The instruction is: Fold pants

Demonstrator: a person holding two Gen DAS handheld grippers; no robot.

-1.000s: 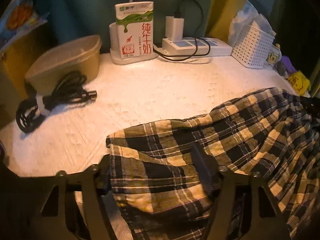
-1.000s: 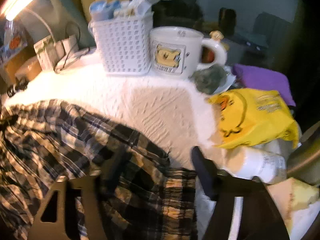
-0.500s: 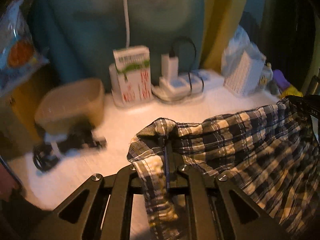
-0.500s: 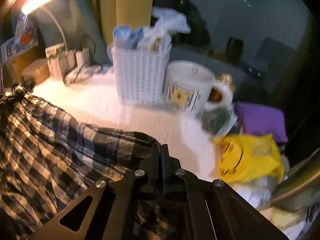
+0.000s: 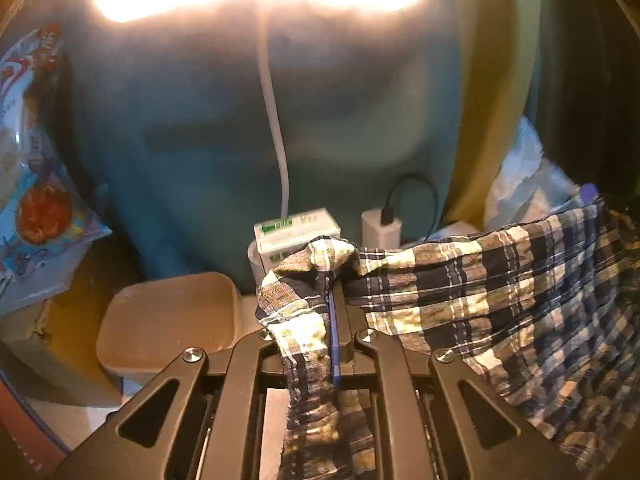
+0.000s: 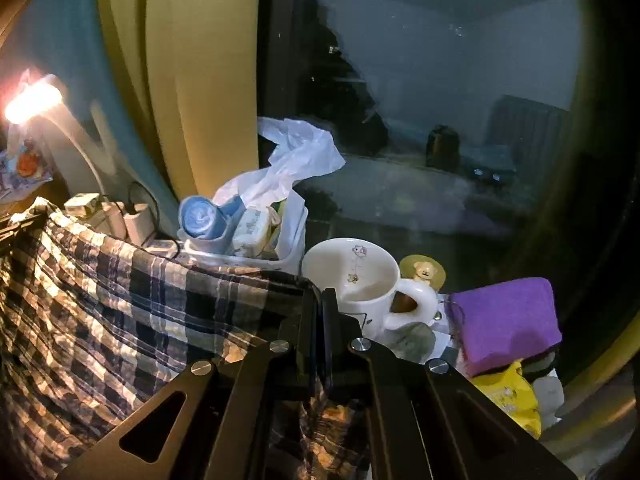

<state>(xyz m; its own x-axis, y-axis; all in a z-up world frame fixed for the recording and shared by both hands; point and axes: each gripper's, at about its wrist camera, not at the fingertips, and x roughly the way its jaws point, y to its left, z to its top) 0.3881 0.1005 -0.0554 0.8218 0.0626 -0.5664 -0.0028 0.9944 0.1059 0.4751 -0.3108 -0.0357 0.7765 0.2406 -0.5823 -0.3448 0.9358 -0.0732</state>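
Observation:
The dark plaid pants [image 5: 480, 308] hang stretched in the air between my two grippers. In the left wrist view my left gripper [image 5: 333, 280] is shut on one corner of the pants, and cloth bunches over its fingertips and droops below. In the right wrist view my right gripper [image 6: 320, 296] is shut on the other corner of the pants [image 6: 120, 308], which sag away to the left. The table under the cloth is hidden.
Behind the left grip stand a milk carton [image 5: 296, 234], a white charger [image 5: 382, 230] and a tan lidded box [image 5: 168, 320]. Near the right grip are a white mug [image 6: 360, 280], a white basket [image 6: 244, 236], a purple cloth [image 6: 508, 320] and a yellow bag [image 6: 508, 396]. A lamp [image 6: 32, 100] glares.
Both grippers shut on the pants' corners and rose, lifting the cloth off the white table. Both views tilted upward toward the wall and window.

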